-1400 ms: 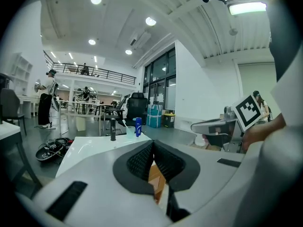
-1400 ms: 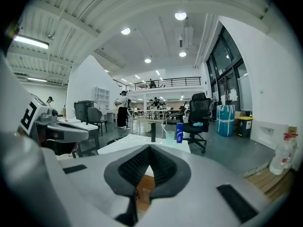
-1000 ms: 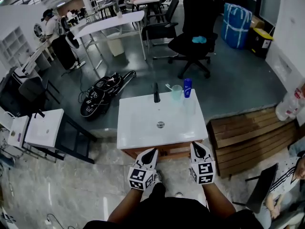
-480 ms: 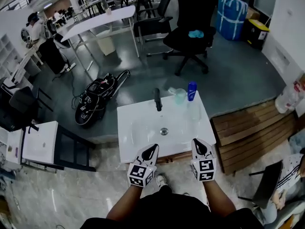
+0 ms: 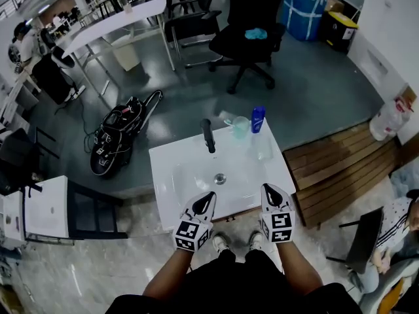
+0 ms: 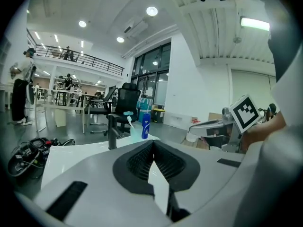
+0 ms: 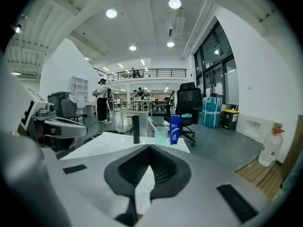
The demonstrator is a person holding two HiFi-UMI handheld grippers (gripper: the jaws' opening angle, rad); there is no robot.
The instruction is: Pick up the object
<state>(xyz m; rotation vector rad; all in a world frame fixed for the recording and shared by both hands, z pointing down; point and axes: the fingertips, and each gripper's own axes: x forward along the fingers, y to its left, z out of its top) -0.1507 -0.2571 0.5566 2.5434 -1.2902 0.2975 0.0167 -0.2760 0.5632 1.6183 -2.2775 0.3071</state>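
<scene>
Both are closed and empty, I see: left tongs [image 5: 208, 196], right tongs [image 5: 268, 190]; blue bottle [image 5: 258, 120] stands well ahead of the right one.

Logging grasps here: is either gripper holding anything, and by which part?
Nothing is held. The left gripper and right gripper both have jaws together and empty, hovering at the front edge of the sink.

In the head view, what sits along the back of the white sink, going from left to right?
black faucet → clear cup → blue bottle
</scene>
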